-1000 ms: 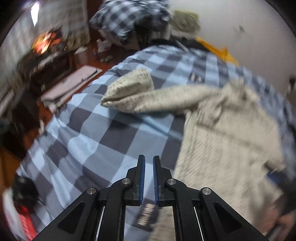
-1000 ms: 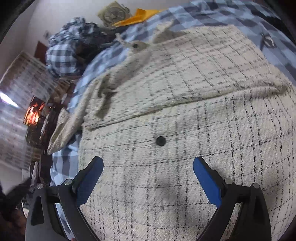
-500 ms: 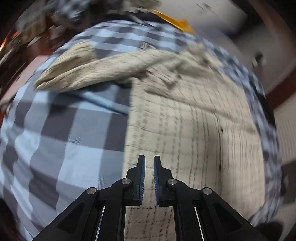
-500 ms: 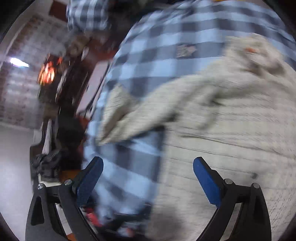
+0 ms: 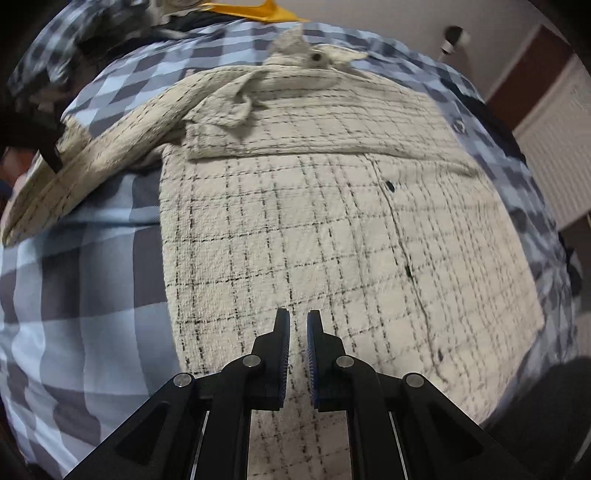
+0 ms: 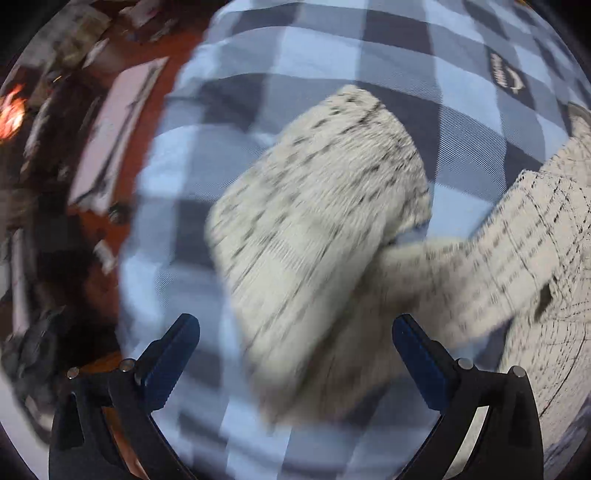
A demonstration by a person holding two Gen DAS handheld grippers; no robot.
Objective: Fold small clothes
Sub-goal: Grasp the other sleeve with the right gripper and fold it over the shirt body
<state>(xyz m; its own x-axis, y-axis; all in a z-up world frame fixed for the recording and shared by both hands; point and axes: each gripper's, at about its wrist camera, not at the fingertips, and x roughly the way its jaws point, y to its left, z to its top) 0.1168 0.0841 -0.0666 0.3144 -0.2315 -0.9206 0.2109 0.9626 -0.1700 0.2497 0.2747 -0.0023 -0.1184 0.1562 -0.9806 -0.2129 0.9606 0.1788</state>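
A small cream jacket with thin black checks and dark buttons lies spread on a blue-and-grey checked bedcover. One sleeve is folded across its chest, the other sleeve stretches out to the left. My left gripper is shut and empty, hovering over the jacket's lower hem. My right gripper is open and empty, just above the outstretched sleeve, whose cuff lies between the spread jaws.
The bedcover ends at the left, where a dark red floor with a pale flat board and clutter lies below. A yellow cloth and dark bedding lie at the far end of the bed.
My left gripper swung right from the bare bedcover to over the jacket's hem. My right gripper swung left off the jacket body to above the outstretched sleeve.
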